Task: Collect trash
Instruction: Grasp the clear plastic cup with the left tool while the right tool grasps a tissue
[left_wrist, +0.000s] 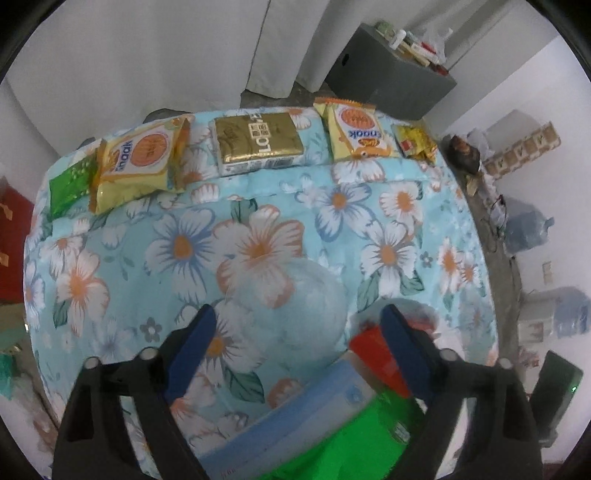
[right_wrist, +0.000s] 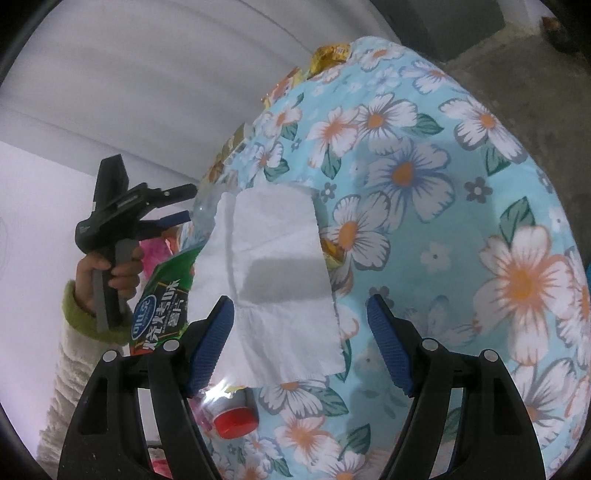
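Along the far edge of the floral tablecloth (left_wrist: 258, 206) lie a green wrapper (left_wrist: 68, 184), two yellow snack bags (left_wrist: 138, 162) (left_wrist: 356, 131), a gold pack (left_wrist: 258, 142) and a small yellow sachet (left_wrist: 413, 142). My left gripper (left_wrist: 295, 343) is open above a clear plastic bag (left_wrist: 295, 306) holding a red item (left_wrist: 376, 354) and a green packet (left_wrist: 354, 435). My right gripper (right_wrist: 299, 339) is open over a white tissue (right_wrist: 273, 280) lying on the bag's contents. The left gripper (right_wrist: 181, 206) shows in the right wrist view beside a green chip packet (right_wrist: 162, 310) and a red-capped bottle (right_wrist: 234, 421).
A grey box (left_wrist: 391, 77) with clutter stands behind the table. Bagged items (left_wrist: 524, 229) sit along the right wall. A red object (left_wrist: 11, 236) is at the left. A concrete floor (right_wrist: 498, 77) lies beyond the table.
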